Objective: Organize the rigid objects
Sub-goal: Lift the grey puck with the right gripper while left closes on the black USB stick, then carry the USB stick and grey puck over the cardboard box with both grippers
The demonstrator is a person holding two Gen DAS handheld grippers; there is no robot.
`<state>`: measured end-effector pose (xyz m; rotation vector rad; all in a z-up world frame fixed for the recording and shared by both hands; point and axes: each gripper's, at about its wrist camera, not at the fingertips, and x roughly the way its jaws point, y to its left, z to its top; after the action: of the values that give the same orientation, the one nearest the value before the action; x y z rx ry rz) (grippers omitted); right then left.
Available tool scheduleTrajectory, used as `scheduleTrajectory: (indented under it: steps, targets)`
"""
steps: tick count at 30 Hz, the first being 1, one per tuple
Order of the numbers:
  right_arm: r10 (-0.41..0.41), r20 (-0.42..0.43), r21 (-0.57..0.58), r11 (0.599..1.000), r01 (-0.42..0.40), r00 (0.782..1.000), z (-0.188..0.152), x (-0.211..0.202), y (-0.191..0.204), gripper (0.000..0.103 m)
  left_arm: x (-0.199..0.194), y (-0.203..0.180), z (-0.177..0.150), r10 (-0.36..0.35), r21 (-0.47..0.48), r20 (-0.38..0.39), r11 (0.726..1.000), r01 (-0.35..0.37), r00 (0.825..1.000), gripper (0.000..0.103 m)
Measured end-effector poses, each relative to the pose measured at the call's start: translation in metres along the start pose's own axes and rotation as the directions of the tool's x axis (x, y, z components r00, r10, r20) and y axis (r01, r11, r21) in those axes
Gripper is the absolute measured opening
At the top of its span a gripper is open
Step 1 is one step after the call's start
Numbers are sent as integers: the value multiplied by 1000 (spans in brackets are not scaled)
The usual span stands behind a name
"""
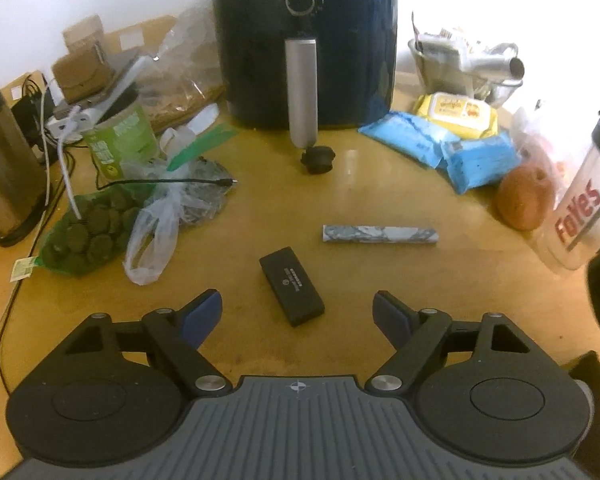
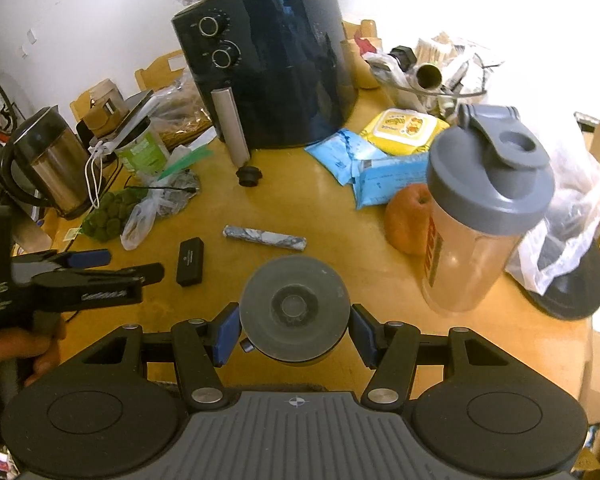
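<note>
nearby, marbled bar point(image 1: 379, 234) beside black case point(image 1: 291, 286); air fryer point(image 1: 304, 40) behind

Small black box point(image 1: 291, 285) flat on table, marbled stick point(image 1: 379, 234) lying beyond, grey round disc point(image 2: 294, 305) raised.

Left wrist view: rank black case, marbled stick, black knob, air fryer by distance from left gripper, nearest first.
From the left gripper:
1. black case, just ahead between the fingers
2. marbled stick, ahead, right
3. black knob, mid-table
4. air fryer, at the back

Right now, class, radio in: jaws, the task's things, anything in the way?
Left gripper open above black case. Right gripper shut on round grey disc. Marbled bar beyond; nothing in the way.
</note>
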<state>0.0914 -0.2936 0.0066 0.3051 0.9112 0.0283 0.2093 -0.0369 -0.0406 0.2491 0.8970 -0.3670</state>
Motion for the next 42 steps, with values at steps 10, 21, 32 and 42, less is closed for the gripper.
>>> scheduleTrajectory:
  steps: [10, 21, 32, 42]
  targets:
    - [-9, -16, 25, 1000, 10, 1000, -7, -5, -2, 61, 47, 2, 4, -4, -4, -73, 1000, 4, 997, 73]
    - [-11, -29, 41, 999, 12, 1000, -20, -11, 0, 61, 85, 8, 11, 3, -25, -132, 1000, -6, 991, 51]
    - [-14, -27, 74, 997, 16, 1000, -25, -16, -8, 61, 87, 8, 12, -31, -11, -132, 999, 30, 991, 31]
    - [-6, -26, 59, 998, 7, 1000, -25, -15, -6, 61, 59, 14, 14, -55, -27, -113, 998, 52, 992, 31]
